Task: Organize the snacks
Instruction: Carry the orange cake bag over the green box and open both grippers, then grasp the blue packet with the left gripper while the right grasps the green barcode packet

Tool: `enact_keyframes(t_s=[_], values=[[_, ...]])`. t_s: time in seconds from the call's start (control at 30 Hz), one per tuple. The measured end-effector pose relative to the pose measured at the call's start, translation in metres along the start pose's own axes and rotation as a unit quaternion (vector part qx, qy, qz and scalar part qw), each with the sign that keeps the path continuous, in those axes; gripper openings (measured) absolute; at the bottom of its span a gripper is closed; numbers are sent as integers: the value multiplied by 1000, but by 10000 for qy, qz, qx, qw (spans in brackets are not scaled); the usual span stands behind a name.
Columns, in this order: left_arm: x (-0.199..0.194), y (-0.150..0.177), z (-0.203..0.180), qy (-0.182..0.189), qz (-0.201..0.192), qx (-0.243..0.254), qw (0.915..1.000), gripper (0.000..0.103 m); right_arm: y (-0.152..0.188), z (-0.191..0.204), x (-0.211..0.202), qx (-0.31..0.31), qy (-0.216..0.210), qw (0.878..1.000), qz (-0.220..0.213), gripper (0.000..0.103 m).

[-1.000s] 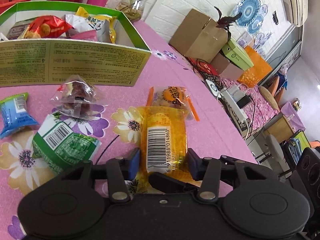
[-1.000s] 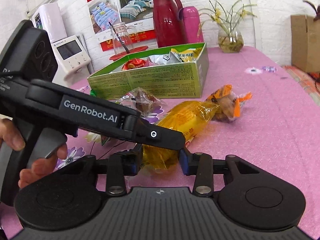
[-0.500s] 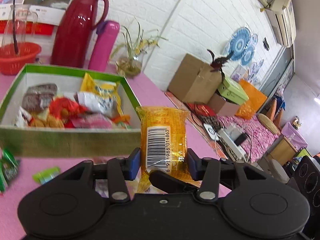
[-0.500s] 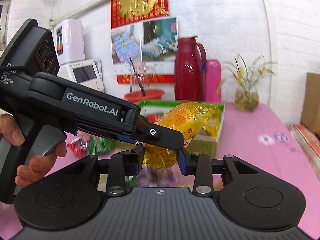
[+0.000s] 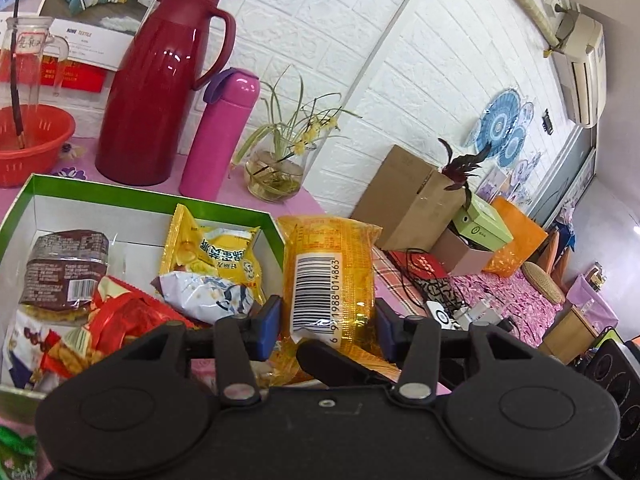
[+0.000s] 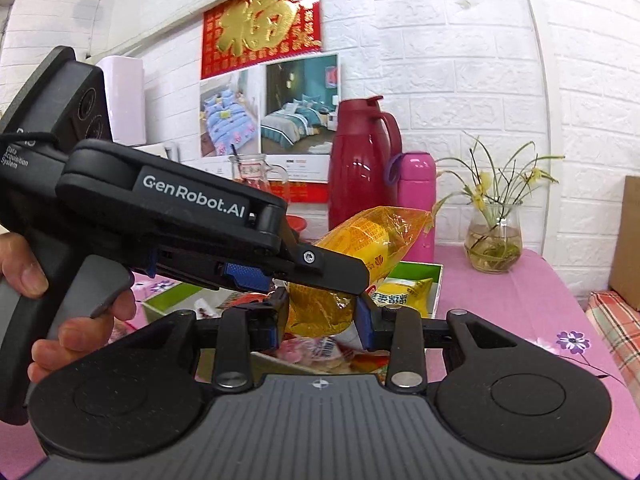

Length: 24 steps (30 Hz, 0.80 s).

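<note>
Both grippers hold one long yellow snack packet with a barcode (image 5: 330, 280). My left gripper (image 5: 326, 322) is shut on its near end. My right gripper (image 6: 322, 320) is shut on the same packet (image 6: 360, 240) from the other side, with the left gripper's body (image 6: 180, 216) crossing in front. The packet hangs in the air at the right end of the green snack box (image 5: 152, 208). The box holds several packets, among them a yellow one (image 5: 216, 256), a white one (image 5: 204, 300) and a red one (image 5: 120, 316).
Behind the box stand a red thermos jug (image 5: 160, 92), a pink flask (image 5: 220, 136), a glass vase with a plant (image 5: 276, 176) and a red basket (image 5: 32, 144). A cardboard box (image 5: 412, 196) and cables lie beyond the table's right edge. A green packet (image 5: 16, 452) lies at lower left.
Both grippers have lifted the yellow packet off the pink tablecloth and carried it up and over to the green box. The loose snacks on the table have dropped out of view.
</note>
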<state>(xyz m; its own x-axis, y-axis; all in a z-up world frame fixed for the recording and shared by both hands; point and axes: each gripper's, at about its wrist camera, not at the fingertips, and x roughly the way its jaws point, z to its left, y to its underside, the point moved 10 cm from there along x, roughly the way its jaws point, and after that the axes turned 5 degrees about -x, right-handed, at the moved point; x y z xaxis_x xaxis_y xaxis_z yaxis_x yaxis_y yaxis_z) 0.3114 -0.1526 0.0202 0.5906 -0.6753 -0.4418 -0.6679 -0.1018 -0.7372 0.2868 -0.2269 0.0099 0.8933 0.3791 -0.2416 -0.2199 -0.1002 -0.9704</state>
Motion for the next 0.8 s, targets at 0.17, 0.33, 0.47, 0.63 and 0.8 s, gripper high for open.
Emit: enact_keyframes(t_s=[0.17, 0.33, 0.47, 0.63, 0.8], values=[[11, 7, 23, -405, -65, -25, 9992, 103, 24, -20, 15, 36, 600, 9971, 473, 99], [7, 14, 31, -479, 30, -14, 9988, 103, 23, -19, 6, 90, 508, 9975, 488, 98], [-5, 18, 24, -424, 41, 26, 9991, 103, 11, -10, -9, -29, 426, 9986, 326, 99], [-34, 27, 9, -327, 56, 31, 9994, 103, 1, 6, -42, -258, 341, 9990, 100, 102], [-66, 50, 8, -238, 183, -139, 9995, 103, 11, 21, -81, -437, 198, 9987, 178, 103]])
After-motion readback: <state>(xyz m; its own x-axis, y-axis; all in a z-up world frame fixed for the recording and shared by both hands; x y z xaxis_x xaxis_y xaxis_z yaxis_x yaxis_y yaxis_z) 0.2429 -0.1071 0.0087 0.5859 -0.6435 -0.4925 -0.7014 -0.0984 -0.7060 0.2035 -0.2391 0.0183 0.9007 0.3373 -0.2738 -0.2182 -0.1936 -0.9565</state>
